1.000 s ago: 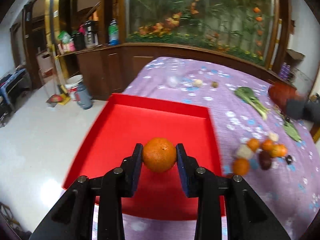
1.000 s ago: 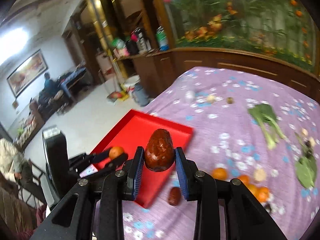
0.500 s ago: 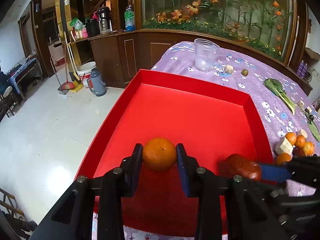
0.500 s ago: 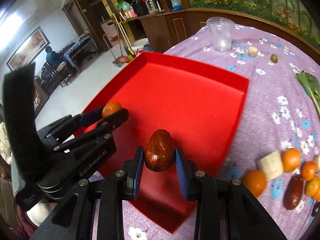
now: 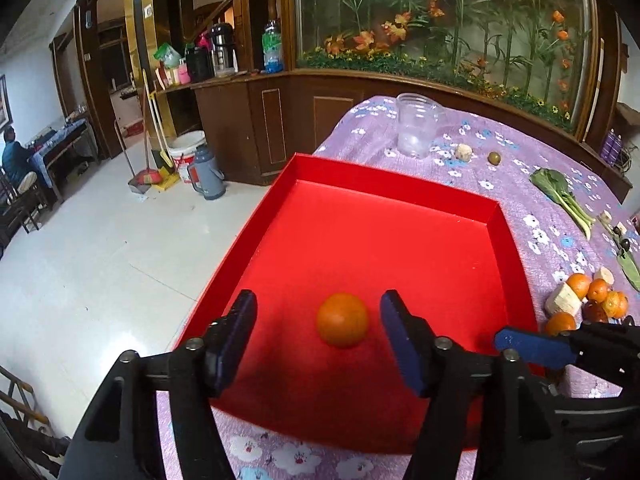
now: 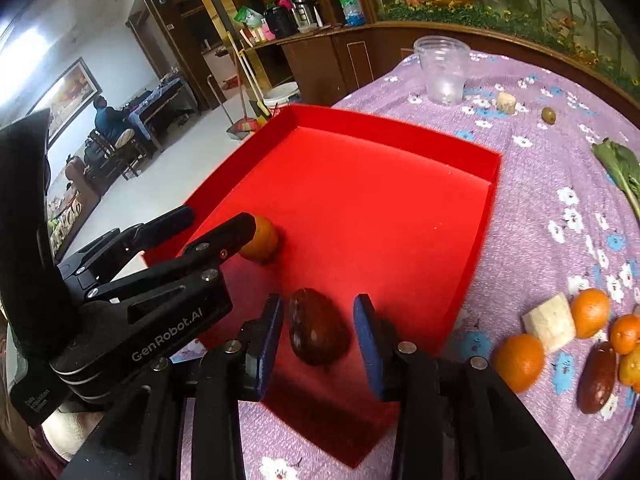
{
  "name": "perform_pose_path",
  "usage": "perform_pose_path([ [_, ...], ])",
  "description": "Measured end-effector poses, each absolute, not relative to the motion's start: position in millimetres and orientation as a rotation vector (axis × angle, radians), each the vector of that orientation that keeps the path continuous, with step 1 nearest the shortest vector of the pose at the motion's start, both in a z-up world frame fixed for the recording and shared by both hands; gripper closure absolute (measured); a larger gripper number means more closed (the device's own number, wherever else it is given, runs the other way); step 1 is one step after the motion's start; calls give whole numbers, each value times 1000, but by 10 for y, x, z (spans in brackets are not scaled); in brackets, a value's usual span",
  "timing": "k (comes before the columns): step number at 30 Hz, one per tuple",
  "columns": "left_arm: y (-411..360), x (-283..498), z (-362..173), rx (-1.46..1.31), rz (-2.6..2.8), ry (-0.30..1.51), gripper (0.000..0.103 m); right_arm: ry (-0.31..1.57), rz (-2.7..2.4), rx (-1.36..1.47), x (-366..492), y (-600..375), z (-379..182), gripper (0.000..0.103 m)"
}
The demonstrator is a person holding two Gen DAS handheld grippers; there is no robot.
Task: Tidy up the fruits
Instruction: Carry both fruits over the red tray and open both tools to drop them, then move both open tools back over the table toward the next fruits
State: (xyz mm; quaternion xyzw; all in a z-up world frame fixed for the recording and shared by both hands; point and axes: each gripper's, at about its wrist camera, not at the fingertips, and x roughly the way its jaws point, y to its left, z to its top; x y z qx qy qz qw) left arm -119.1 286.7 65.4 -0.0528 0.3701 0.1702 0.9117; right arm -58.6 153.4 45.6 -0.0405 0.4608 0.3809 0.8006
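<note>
Left gripper (image 5: 316, 326): jaws just opened, released, with the orange (image 5: 343, 325) resting free between them on the floor of the red tray (image 5: 392, 196); right gripper (image 6: 318, 338): jaws just parted, the brown date (image 6: 318, 332) lying between them near the tray's front corner, not visibly pressed by either pad; tray set on the floral-clothed desk (image 6: 560, 240); further oranges (image 6: 518, 362) and a second date (image 6: 598, 378) are seen on the cloth beside the tray.

Pale tiled floor (image 5: 100, 264) (glossy), dark wood cabinets (image 5: 280, 128).
</note>
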Motion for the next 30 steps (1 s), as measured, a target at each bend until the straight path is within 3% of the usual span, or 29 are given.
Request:
perform_pose_path([
  [13, 2356, -1400, 1006, -19, 340, 704, 31, 915, 790, 6, -833, 904, 734, 48],
  [18, 2086, -1424, 1068, 22, 310, 698, 30, 898, 764, 42, -891, 602, 768, 47],
  [22, 1891, -1441, 1103, 47, 272, 694, 24, 883, 730, 74, -924, 276, 780, 45],
  [30, 1726, -1403, 1085, -19, 181, 724, 23, 859, 579, 160, -875, -623, 746, 43],
])
